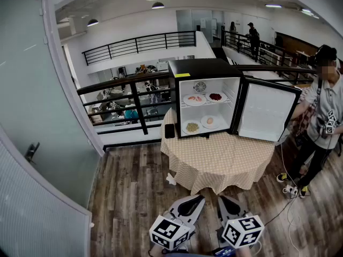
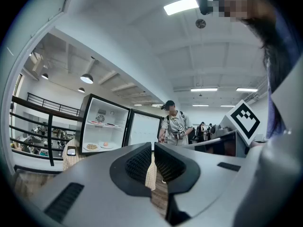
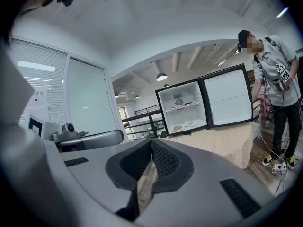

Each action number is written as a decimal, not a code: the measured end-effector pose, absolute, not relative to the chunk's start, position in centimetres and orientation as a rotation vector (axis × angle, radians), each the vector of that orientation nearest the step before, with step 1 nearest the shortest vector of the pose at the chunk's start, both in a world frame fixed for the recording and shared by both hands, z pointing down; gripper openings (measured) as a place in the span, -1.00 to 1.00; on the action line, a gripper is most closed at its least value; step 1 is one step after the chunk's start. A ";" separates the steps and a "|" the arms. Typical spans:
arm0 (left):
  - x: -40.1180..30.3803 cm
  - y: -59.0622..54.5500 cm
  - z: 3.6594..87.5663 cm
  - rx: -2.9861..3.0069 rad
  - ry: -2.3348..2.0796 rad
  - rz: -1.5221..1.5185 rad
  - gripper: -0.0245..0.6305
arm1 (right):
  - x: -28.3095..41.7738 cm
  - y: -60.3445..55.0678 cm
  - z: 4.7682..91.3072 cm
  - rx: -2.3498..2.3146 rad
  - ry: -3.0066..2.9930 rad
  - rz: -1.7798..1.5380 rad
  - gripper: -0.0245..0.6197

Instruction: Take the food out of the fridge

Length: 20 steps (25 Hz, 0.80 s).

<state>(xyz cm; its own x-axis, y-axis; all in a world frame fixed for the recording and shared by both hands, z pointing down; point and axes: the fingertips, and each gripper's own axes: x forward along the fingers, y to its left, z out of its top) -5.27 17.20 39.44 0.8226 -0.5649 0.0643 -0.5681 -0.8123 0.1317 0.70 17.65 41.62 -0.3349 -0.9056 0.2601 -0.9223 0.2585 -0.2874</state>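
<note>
Both tools idle. Left tool (image 2: 153, 148): jaws together, nothing between them. Right tool (image 3: 151, 146): same, jaws together, empty, tipped slightly down. In the head view both sit low at the bottom edge over the wood floor (image 1: 128, 186). They are side by side with tips toward the fridge (image 1: 201, 68) and well apart from it.

Fridge stands on the round tabletop (image 1: 225, 162) with a checked cloth. Its door (image 1: 268, 111) is swung wide open to the right.

All the food is inside, on four plates:
- Upper shelf (image 1: 206, 105): pink-food plate (image 1: 194, 99) left, red-food plate (image 1: 215, 97) right.
- Fridge bottom: yellow-food plate (image 1: 192, 127) left, orange-item plate (image 1: 209, 121) just right of it, carrying one pale round piece.

Can't tell the exact foods at this size.

Black phone (image 1: 170, 131) lies on the tabletop just beside the fridge's left side. A person (image 1: 324, 98) stands right of the tabletop, near the open door's outer edge. Railing (image 1: 123, 90) runs behind the tabletop.
</note>
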 end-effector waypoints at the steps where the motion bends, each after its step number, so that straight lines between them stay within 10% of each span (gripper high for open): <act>1: -5.4 17.2 39.7 2.856 -0.890 0.039 -0.87 | 0.4 17.7 41.9 1.768 -2.470 0.600 -0.86; 20: -10.0 14.8 43.3 2.814 -0.813 0.106 -0.87 | -5.5 16.3 45.2 1.752 -2.437 0.715 -0.86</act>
<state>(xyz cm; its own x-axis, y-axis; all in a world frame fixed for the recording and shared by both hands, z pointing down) -10.04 14.79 43.26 0.8454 -0.5189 0.1266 -0.5340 -0.8259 0.1808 -5.51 16.26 45.15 -0.3540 -0.8832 0.3076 -0.9094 0.2483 -0.3336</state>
